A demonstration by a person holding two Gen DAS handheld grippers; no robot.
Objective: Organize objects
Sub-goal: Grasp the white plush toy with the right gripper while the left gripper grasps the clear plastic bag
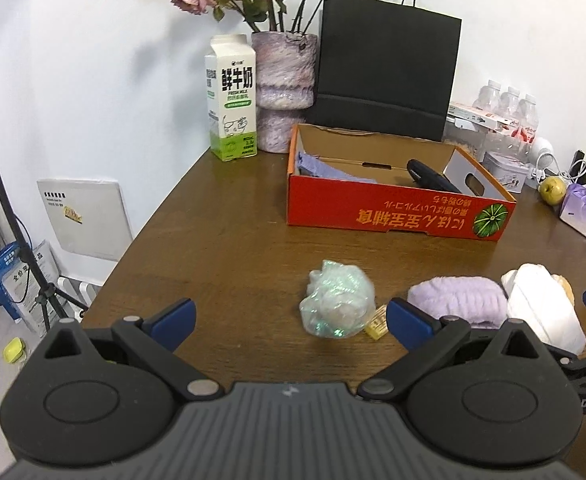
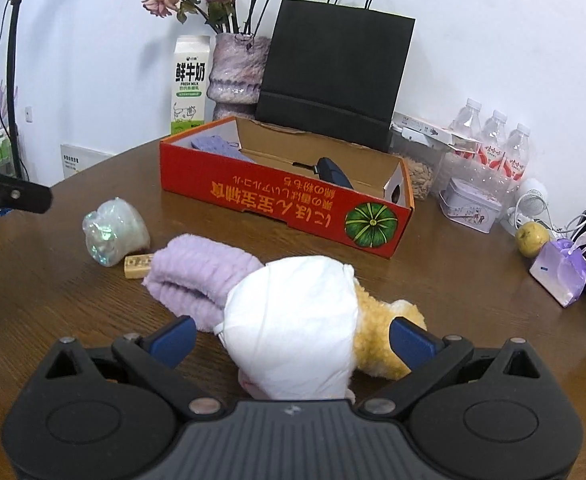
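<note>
My right hand-held gripper [image 2: 291, 338] is spread wide, grasping nothing, straddling the white-wrapped plush toy [image 2: 293, 316] lying near me on the tabletop [image 2: 433, 292], touching the purple towel [image 2: 197, 276] on its left; looks soft, light, squashy, so I'd pinch its white middle. Left hand-held gripper [image 1: 291, 322] also released, empty; red box [image 1: 393, 212] sits far.

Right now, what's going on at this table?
A person with two handheld grippers is tidying loose items into the red cardboard box, which already holds a purple cloth and a dark device. The right gripper is open around a white-wrapped plush toy. The left gripper is open, holding nothing, near a shiny plastic bundle.
</note>
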